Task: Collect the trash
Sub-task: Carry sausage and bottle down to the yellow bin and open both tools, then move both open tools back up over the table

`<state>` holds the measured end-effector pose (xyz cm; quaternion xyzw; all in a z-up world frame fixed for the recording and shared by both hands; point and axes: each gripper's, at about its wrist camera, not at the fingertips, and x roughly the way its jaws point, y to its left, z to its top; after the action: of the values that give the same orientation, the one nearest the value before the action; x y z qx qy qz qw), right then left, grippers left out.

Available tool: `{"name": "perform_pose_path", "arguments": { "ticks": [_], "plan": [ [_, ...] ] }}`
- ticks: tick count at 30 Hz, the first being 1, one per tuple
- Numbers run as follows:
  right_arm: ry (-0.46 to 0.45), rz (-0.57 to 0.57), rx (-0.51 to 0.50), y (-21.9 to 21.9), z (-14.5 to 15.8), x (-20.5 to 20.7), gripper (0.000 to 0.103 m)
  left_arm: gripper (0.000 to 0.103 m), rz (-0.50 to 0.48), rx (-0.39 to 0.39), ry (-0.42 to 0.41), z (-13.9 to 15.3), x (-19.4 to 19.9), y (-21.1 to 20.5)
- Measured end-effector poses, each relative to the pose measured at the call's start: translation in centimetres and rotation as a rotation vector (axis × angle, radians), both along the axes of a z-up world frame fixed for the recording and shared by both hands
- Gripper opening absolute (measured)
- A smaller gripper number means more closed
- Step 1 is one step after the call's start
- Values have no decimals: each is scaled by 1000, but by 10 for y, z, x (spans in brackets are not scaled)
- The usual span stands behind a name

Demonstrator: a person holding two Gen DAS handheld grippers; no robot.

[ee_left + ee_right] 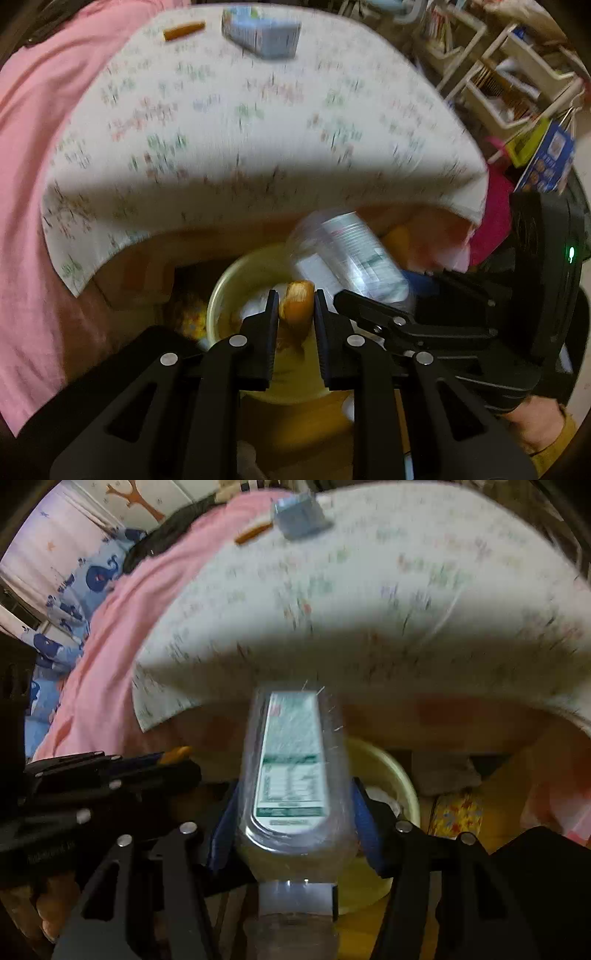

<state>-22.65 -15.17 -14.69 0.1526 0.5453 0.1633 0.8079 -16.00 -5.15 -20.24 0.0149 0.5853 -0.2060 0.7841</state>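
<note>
- Trash in hand was of two kinds: an orange peel (297, 302) pinched in the left gripper (295, 306), and a clear plastic bottle (291, 771) clamped across its body in the right gripper (291, 812).
- Both hung over a pale yellow bin (218, 306) on the floor, just below the near edge of the worktop (258, 147) with its flowered cloth.
- Peel looked light, soft and a little slick; the narrow pinch across its thickness suited it, though a curled scrap could slip sideways.
- Bottle seemed empty, hence light, thin-walled and springy; mid-body on the label (291, 760) was a fair hold, but a hard squeeze would buckle it.
- Left on the far side of the worktop were an orange stick-like scrap (184, 30) and a blue carton (262, 31), the carton probably stiff enough to grasp by its flat sides.
</note>
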Motion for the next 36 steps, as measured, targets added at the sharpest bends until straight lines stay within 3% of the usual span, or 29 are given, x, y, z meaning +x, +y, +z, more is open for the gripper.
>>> {"name": "perform_pose_path", "arguments": {
  "ticks": [7,9,13,16,20,26,31,33,36],
  "plan": [
    [-99,-64,-8,-30,42,-2,69,32,-1,-26,-37,9,-1,0],
    [-145,-90,4,-40,60,1,71,33,11,-70,-109,26,1,1],
    [-300,-109,-73,-61,111,29,90,50,62,-116,-292,67,8,9],
    [-346,-66,-131,-63,124,68,92,51,101,-114,-368,89,29,12],
    [-349,-12,-237,-63,108,119,92,54,156,-62,-430,107,69,14],
    [-305,41,-299,-59,76,194,92,58,245,-20,-453,114,139,25],
    [-236,73,-339,-58,43,245,94,58,304,-25,-421,97,179,34],
    [-258,116,-377,-50,40,255,97,58,292,1,-384,90,191,31],
    [-269,116,-375,-48,42,273,97,58,266,26,-398,87,198,25]
  ]
}}
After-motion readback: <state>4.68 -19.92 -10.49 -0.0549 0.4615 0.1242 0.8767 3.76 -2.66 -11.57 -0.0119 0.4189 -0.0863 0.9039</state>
